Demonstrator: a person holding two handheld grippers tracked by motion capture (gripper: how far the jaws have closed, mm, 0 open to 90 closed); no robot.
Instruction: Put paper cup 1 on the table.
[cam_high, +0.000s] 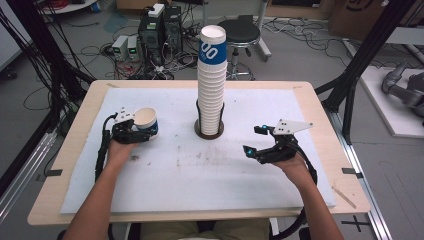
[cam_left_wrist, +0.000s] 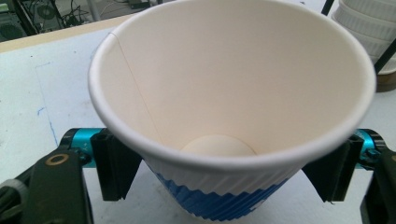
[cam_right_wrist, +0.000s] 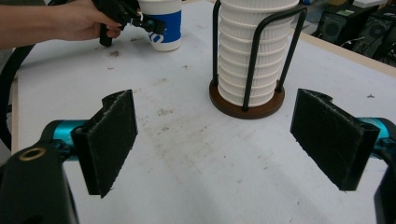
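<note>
A white paper cup with a blue band stands upright on the white mat at the left, its mouth open toward the left gripper view. My left gripper has a jaw on each side of it. A thin gap shows between each pad and the ribbed wall below the rim. In the right gripper view the cup rests on the mat, with the left gripper around it. My right gripper hovers open at the right, nothing between its pads.
A tall stack of cups rises from a wire holder on a round wooden base at the mat's middle back. The white mat covers a wooden table. Computers, cables and a stool stand on the floor beyond.
</note>
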